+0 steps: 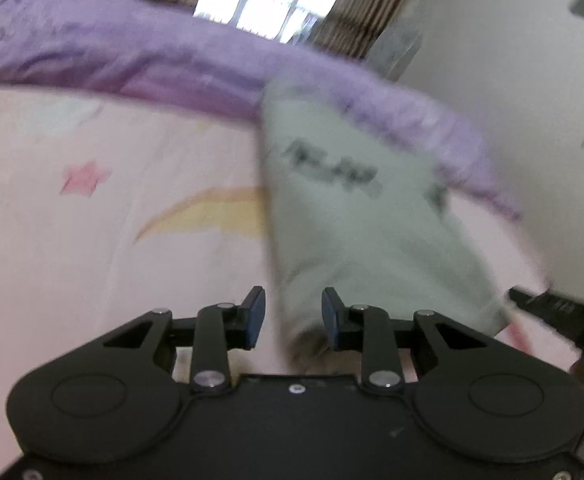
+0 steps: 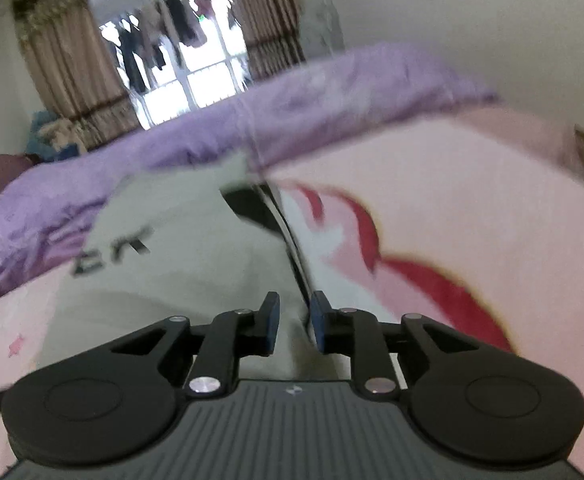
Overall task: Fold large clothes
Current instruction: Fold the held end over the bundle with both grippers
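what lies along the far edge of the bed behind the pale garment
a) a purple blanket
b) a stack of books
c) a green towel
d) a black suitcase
a: a purple blanket is bunched across the far side of the pink sheet, right behind the pale grey-green garment with dark lettering.

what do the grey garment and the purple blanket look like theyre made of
Grey garment: probably cotton jersey, matte, creasing softly where it hangs, with dark printed letters. Purple blanket: looks like plush fleece, with a fuzzy nap and slight sheen, though motion blur leaves it uncertain.
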Demonstrator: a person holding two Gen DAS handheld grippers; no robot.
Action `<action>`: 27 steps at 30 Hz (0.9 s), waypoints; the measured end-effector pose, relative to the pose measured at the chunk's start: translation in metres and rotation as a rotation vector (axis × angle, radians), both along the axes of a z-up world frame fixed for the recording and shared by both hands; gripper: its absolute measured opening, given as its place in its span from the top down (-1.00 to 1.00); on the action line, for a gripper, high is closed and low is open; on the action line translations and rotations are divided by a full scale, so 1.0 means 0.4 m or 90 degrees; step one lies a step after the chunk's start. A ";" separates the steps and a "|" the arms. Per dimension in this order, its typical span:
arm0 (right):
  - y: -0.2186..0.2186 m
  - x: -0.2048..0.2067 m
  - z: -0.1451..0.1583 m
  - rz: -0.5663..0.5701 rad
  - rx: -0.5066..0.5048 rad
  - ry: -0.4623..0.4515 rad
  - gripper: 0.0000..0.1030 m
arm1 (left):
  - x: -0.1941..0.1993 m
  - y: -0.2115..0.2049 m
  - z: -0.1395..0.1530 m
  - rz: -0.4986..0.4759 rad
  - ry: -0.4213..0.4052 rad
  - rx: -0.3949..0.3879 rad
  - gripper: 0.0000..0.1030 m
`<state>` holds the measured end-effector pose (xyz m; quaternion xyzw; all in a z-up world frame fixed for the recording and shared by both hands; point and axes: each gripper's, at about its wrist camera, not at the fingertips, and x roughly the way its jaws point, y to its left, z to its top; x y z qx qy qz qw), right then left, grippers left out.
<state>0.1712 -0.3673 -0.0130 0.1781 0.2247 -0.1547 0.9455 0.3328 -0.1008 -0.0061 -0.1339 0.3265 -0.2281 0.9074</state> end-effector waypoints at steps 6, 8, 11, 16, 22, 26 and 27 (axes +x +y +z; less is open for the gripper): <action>0.042 0.048 0.015 0.053 -0.027 0.004 0.52 | 0.046 -0.092 0.013 -0.051 -0.024 -0.009 0.52; 0.039 0.063 -0.006 0.056 -0.024 0.022 0.53 | 0.063 -0.105 -0.021 -0.055 0.007 -0.006 0.63; 0.025 0.075 -0.048 0.051 -0.003 0.058 0.53 | 0.062 -0.113 -0.041 -0.055 -0.003 0.026 0.62; 0.023 0.077 -0.099 0.050 0.022 0.072 0.59 | 0.078 -0.123 -0.083 -0.052 0.017 0.047 0.52; 0.019 0.070 -0.105 0.052 0.011 0.076 0.68 | 0.073 -0.127 -0.093 -0.049 -0.001 0.060 0.48; 0.020 0.065 -0.071 0.055 0.013 0.074 0.66 | 0.067 -0.110 -0.043 -0.057 0.013 0.034 0.52; 0.021 0.065 -0.061 0.056 0.010 0.066 0.66 | 0.064 -0.106 -0.027 -0.056 0.011 0.024 0.52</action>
